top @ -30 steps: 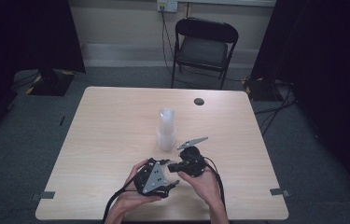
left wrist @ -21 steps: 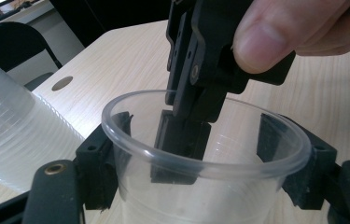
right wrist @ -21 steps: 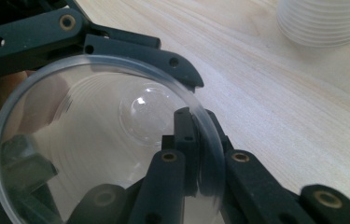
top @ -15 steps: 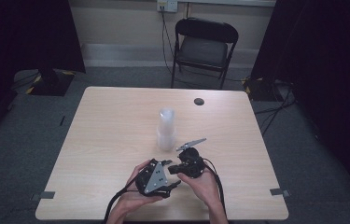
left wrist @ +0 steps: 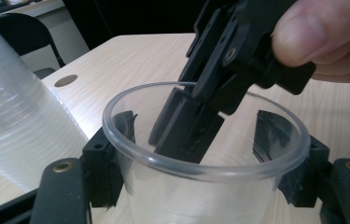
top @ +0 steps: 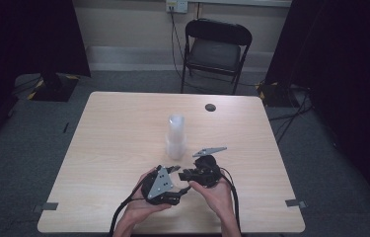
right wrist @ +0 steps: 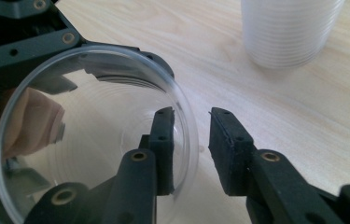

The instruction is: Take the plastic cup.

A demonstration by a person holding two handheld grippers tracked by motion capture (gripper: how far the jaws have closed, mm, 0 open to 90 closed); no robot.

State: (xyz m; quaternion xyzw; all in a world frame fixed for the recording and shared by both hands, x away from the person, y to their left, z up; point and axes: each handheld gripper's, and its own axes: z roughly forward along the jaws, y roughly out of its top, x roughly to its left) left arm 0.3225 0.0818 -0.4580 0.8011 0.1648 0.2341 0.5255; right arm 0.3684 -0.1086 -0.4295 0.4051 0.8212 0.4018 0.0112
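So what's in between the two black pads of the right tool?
The clear cup's thin rim, in the right gripper view: one pad sits inside the cup, the other outside.

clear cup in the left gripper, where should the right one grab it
By the rim wall, from the open mouth. The clear cup sits clamped between the left gripper jaws, mouth facing the right gripper, whose jaws already straddle the rim, one inside, one outside, not yet closed.

Cup stack (top: pixel 175 137) mid-table (top: pixel 113 128) — chair (top: pixel 216 49) behind.

Black tools (top: pixel 172 173), grey three-cornered plates, trailing cables.
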